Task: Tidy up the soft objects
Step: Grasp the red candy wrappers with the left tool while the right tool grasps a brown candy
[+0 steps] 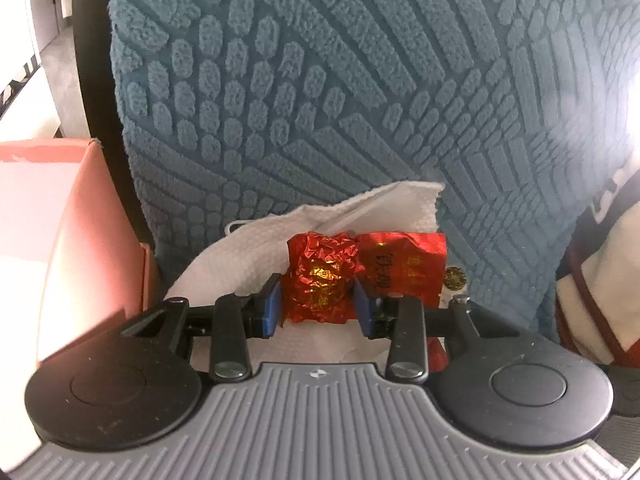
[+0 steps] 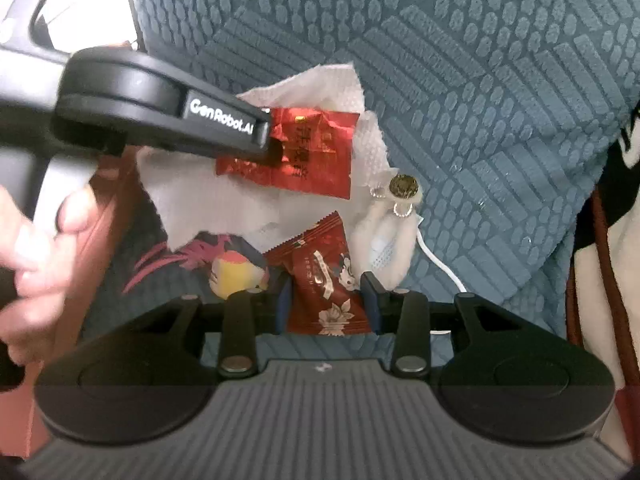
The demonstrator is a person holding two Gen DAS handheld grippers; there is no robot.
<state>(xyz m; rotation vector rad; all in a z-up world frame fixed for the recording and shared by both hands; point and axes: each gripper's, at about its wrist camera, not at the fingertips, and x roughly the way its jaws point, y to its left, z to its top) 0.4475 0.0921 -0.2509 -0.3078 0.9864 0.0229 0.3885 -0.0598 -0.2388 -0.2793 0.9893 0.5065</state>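
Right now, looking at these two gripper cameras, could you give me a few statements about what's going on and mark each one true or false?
1. The left gripper has a crumpled red foil packet between its pads. True.
2. The right gripper is closed on a blue bottle. False: it is closed on a dark red snack packet printed with flowers.
3. A white paper towel lies under the red packets. True.
4. Everything rests on a bare wooden table. False: the surface is a blue textured cushion.
5. A pink box stands beside the left gripper. True.
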